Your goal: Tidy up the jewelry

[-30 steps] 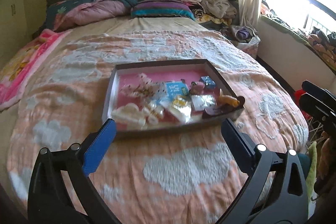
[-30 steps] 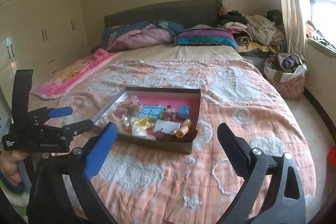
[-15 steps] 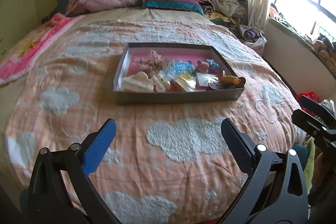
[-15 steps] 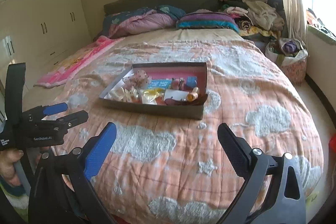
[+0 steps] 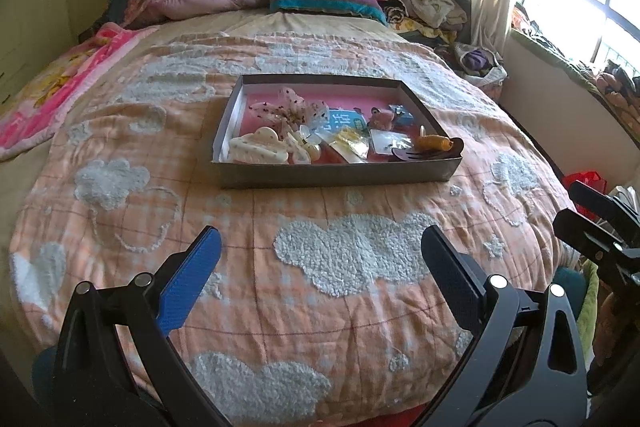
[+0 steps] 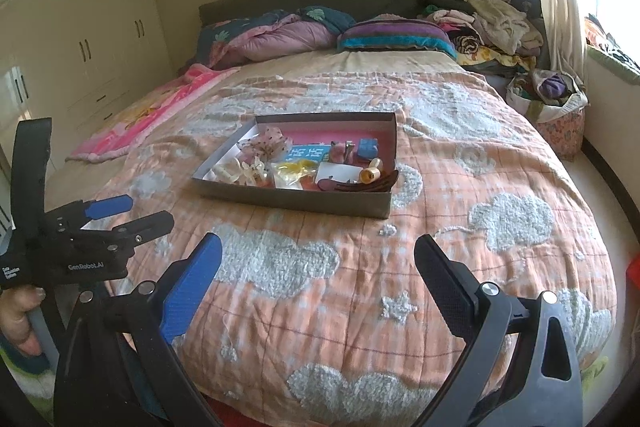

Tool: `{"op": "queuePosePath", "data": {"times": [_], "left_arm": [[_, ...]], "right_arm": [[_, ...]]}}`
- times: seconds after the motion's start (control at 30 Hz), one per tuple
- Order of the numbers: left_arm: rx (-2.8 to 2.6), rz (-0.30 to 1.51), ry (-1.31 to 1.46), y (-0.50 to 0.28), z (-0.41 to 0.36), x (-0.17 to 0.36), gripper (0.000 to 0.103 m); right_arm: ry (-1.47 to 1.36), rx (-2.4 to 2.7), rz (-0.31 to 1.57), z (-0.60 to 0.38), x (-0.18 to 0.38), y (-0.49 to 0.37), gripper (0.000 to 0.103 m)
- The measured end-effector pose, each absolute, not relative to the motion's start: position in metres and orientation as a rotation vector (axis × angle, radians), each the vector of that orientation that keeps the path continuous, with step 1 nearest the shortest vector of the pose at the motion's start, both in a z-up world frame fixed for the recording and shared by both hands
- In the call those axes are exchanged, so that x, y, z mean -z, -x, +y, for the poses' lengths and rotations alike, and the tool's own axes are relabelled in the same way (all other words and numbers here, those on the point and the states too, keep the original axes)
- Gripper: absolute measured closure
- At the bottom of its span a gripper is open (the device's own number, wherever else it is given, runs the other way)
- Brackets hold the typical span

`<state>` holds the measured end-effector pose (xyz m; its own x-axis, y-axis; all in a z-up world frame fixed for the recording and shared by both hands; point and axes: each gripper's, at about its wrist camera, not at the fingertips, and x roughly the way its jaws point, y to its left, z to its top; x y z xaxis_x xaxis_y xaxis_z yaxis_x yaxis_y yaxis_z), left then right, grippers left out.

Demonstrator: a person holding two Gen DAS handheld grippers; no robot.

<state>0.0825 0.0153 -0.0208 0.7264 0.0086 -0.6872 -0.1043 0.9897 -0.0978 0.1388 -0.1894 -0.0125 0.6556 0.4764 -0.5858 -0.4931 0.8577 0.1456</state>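
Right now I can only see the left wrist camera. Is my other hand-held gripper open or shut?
Observer: Open. The right hand-held gripper has its fingers spread wide, with nothing between them.
Operator: Can you see my left one from there?
Observer: Yes. The left hand-held gripper shows from the side, and a hand is wrapped round its handle down low.
Operator: Is it close to the box?
Observer: No. From the right wrist view its tips sit off to the left, well short of the box and not touching it.
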Motion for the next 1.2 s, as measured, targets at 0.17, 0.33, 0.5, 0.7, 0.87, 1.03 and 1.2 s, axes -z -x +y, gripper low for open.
{"op": "queuePosePath", "data": {"times": [0.17,0.33,0.5,0.7,0.87,1.03,1.2], "left_arm": [[-0.058,0.757,0.133,-0.0814,0.0158,0.0198,0.01],[-0.054,0.755,0.13,-0.0794,0.0164,0.0182,0.01],[-0.053,0.753,0.13,-0.0774,0.0163,0.0162,0.01],[-0.051,0.751,0.128,-0.0775,0.0163,0.0159,0.01],[-0.054,0.748,0.126,-0.0774,0.0163,0.0154,0.009],[-0.053,0.748,0.126,-0.077,0.017,0.0156,0.01],[-0.06,0.744,0.123,-0.0769,0.0184,0.0119,0.009]], "right_arm": [[0.027,-0.548,0.649,-0.1903,0.0109,-0.1379,0.007],[0.019,-0.543,0.645,-0.1928,0.0086,-0.1369,0.007],[0.016,-0.537,0.642,-0.1947,0.0064,-0.1361,0.007],[0.017,-0.538,0.641,-0.1949,0.0062,-0.1359,0.007],[0.017,-0.536,0.643,-0.1945,0.0065,-0.1357,0.007],[0.018,-0.535,0.641,-0.1952,0.0065,-0.1355,0.007],[0.018,-0.535,0.642,-0.1954,0.0063,-0.1351,0.007]]}}
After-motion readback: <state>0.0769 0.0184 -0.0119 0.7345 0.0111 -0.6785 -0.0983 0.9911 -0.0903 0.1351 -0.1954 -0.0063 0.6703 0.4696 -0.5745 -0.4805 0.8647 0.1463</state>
